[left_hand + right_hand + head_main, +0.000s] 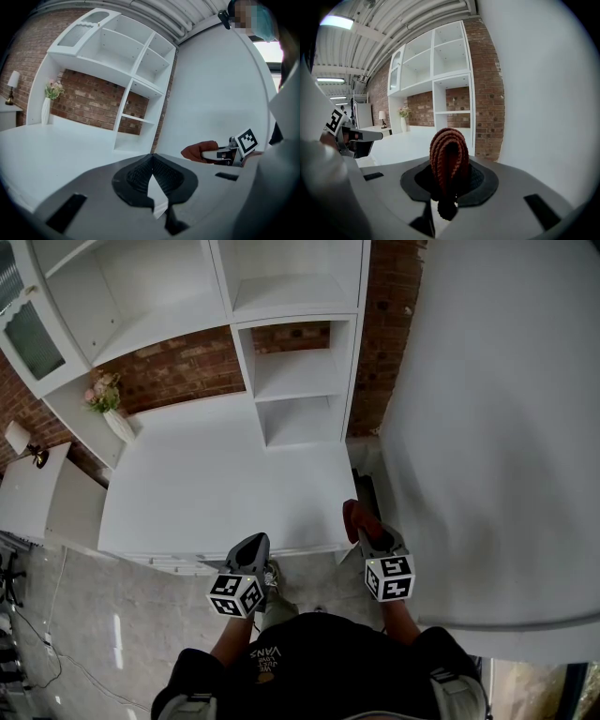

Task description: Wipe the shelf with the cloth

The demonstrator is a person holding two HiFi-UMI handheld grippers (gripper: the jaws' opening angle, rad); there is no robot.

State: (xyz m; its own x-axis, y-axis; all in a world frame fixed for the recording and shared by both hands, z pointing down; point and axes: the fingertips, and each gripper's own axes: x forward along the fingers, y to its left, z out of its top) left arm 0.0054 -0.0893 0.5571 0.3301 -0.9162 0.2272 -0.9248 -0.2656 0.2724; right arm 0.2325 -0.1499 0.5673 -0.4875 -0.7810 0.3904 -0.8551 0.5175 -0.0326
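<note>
Rust-brown cloth (449,154), thinly pinched by the right gripper (366,529) at 4 o'clock, could slip free when dragged across the shelf (298,385) at 12 o'clock, while the left gripper (251,547) sits closed and empty.

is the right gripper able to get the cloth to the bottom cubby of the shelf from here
Probably yes: the right gripper, shut on the cloth, faces the bottom cubby across bare white desktop; the vase stands far left.
</note>
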